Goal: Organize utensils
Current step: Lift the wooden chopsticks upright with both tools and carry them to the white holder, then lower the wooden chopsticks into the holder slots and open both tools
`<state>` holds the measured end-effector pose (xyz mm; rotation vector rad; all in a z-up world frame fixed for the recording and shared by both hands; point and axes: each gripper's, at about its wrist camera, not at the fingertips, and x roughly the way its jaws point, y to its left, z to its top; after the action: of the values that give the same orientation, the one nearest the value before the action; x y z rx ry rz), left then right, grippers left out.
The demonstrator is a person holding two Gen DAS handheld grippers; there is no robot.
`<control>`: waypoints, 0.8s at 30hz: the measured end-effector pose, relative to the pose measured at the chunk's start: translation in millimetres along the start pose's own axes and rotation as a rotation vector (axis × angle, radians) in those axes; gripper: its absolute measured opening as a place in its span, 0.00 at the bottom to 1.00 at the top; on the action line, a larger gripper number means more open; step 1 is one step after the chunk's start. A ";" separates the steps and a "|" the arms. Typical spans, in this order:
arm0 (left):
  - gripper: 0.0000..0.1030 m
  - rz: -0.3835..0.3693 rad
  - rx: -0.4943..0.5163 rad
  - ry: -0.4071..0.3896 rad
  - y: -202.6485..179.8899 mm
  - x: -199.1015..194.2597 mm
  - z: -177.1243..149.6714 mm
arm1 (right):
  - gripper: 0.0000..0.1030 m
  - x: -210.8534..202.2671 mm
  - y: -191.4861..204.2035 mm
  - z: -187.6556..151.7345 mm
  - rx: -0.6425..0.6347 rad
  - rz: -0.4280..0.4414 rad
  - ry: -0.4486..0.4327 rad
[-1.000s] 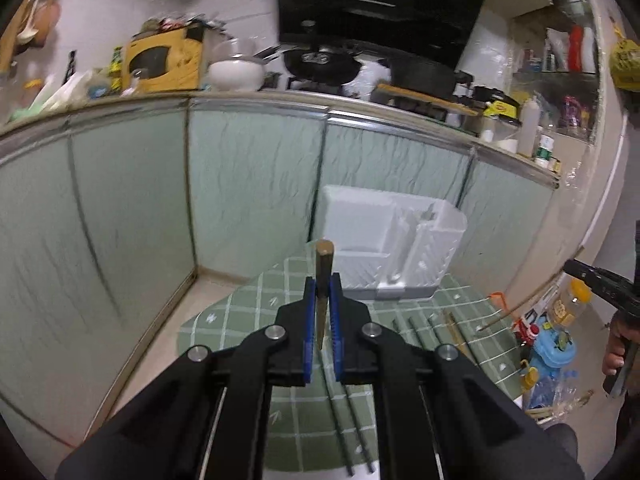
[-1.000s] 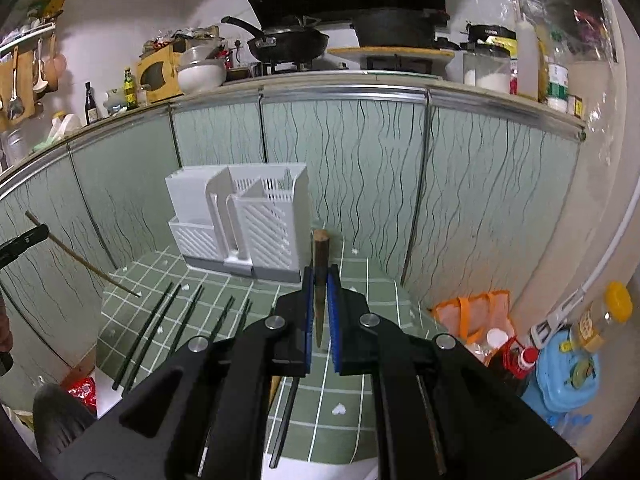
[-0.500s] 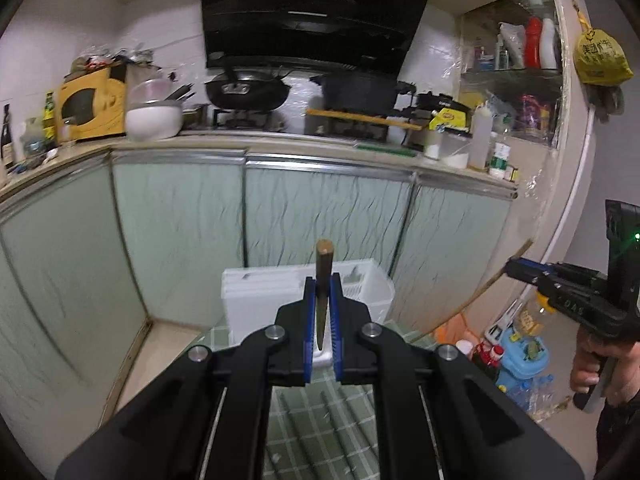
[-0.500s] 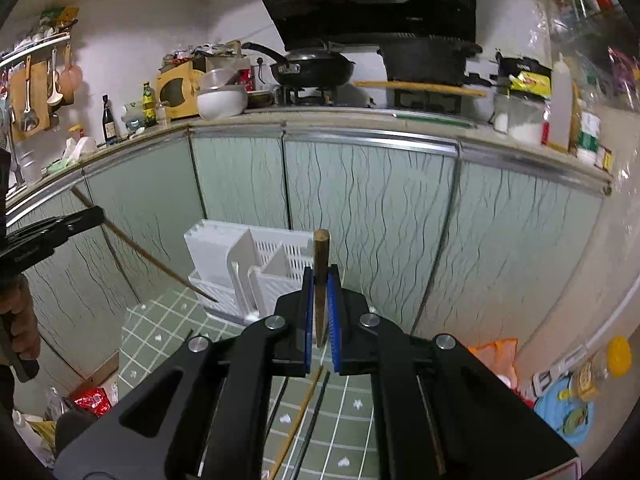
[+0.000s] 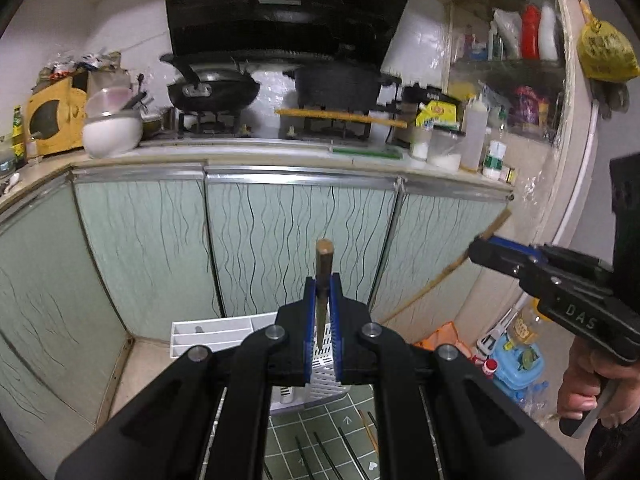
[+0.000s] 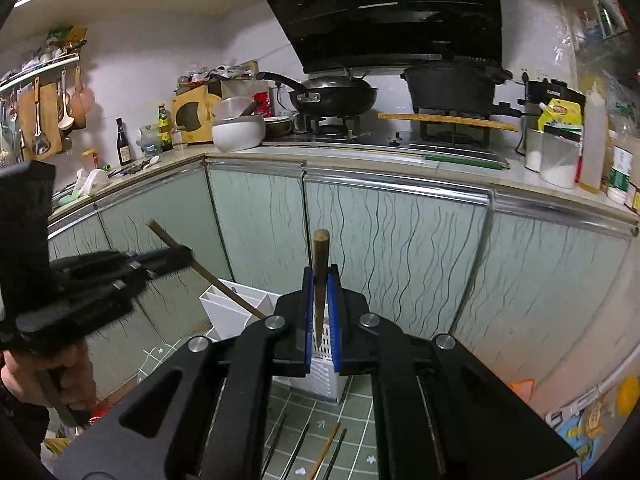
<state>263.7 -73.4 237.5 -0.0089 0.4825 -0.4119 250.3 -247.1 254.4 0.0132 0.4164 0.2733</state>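
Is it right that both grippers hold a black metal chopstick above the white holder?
Not quite: each chopstick is brown wood, not black metal. The left gripper grips one chopstick, the right gripper another; the white holder stands below.

Wooden chopstick (image 5: pixel 323 264); white plastic caddy (image 5: pixel 224 334); glossy cabinet doors (image 5: pixel 292 248).

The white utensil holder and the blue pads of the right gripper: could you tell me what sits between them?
Only a wooden chopstick clamped in the right gripper; beyond it the white utensil holder follows directly, in the right wrist view.
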 end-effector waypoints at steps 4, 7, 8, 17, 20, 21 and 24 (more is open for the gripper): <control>0.06 0.004 -0.012 0.040 3.0 28.9 -13.9 | 0.06 26.3 2.2 -10.9 -0.017 -0.012 0.022; 0.06 0.003 -0.018 0.060 5.3 45.0 -23.7 | 0.06 48.1 1.8 -22.7 -0.021 -0.007 0.056; 0.06 0.008 -0.018 0.068 6.5 50.5 -28.1 | 0.06 53.1 2.0 -25.6 -0.023 -0.004 0.064; 0.91 0.135 0.009 -0.063 11.4 25.2 -43.4 | 0.76 48.2 -10.0 -45.3 0.005 -0.036 0.058; 0.92 0.128 0.002 -0.064 16.4 9.6 -47.1 | 0.92 30.9 -13.9 -51.8 0.015 -0.052 0.037; 0.93 0.134 0.004 -0.068 17.9 4.5 -48.3 | 0.92 24.6 -15.0 -55.2 0.021 -0.051 0.034; 0.95 0.158 0.024 -0.091 18.4 -14.8 -55.1 | 0.92 8.1 -14.3 -65.3 0.024 -0.041 0.033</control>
<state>233.8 -45.9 193.4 0.0331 0.3855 -0.2605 235.0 -261.6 190.4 0.0238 0.4523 0.2286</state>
